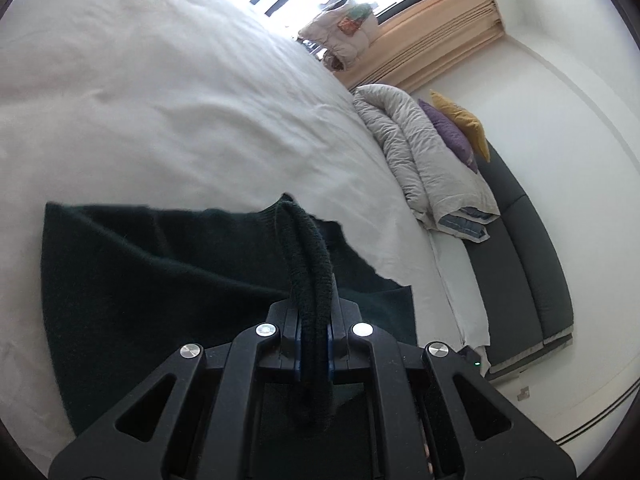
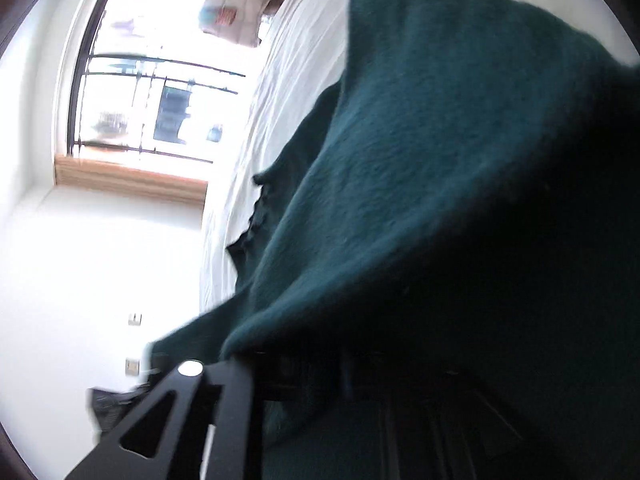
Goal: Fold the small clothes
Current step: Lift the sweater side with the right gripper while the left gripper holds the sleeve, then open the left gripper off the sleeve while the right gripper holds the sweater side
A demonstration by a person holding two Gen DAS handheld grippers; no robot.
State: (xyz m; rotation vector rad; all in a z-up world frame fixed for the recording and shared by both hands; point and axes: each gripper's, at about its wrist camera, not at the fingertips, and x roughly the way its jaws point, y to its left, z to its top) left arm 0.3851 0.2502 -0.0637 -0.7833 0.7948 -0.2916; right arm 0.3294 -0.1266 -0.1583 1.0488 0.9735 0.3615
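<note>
A bedroom is shown: a bed under a white sheet (image 1: 160, 100), a rolled grey duvet (image 1: 424, 160) well beyond the jaws to the right, purple and yellow cushions (image 1: 460, 128) beside it on a dark grey sofa (image 1: 528, 264), a bright window (image 2: 152, 80) far ahead in the right wrist view.

The dark green knit garment (image 1: 160, 280) is spread flat on the sheet, directly ahead of and below the left gripper (image 1: 314, 344), mostly to the left of its jaws. Its ribbed edge (image 1: 308, 256) is pinched between the left jaws, which are nearly closed on it; the ribbing runs straight forward from the pads, then drops to the flat cloth. The garment's long axis appears to lie across the jaws, left to right.

In the right wrist view the same garment (image 2: 440, 160) is draped over and in front of the right gripper (image 2: 320, 380), covering most of the view. The right jaws are hidden under cloth and blur; how wide they stand cannot be told, nor whether cloth is gripped.

Judgement: a fold is under way, with the held edge to be carried over the flat part ahead-left. The left hand is nearer the flat body. Risk: the ribbing could slip from the narrow pinch.
</note>
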